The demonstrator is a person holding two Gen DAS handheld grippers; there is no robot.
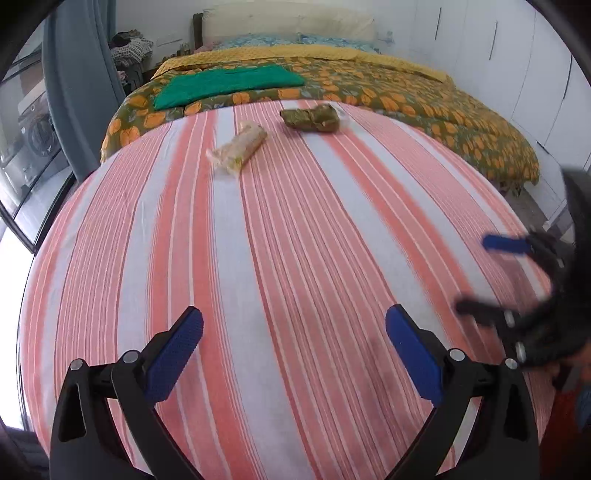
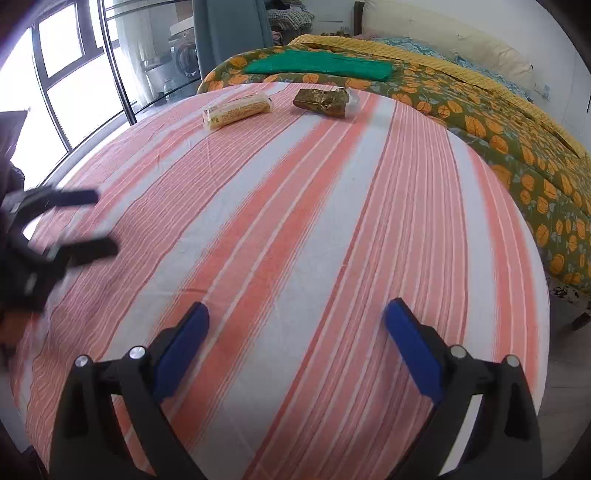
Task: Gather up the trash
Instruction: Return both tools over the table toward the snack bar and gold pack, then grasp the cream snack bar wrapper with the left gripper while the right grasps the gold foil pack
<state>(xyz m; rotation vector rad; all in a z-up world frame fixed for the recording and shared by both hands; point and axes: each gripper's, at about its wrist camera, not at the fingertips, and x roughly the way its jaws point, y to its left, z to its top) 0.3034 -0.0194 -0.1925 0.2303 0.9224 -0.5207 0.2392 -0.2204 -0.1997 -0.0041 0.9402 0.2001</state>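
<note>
Both the left gripper and the right gripper hang wide open and empty over the striped cloth; a pale wrapper and a brown wrapper lie far off.

pale yellow wrapper, brown wrapper, lying apart on striped cloth

I am in a home bedroom. Ahead of me lies a bed under an orange-flowered cover, a folded green cloth on it and pillows at the far end. White wardrobe doors line the right wall; on the left hangs a blue-grey curtain beside big windows.
</note>
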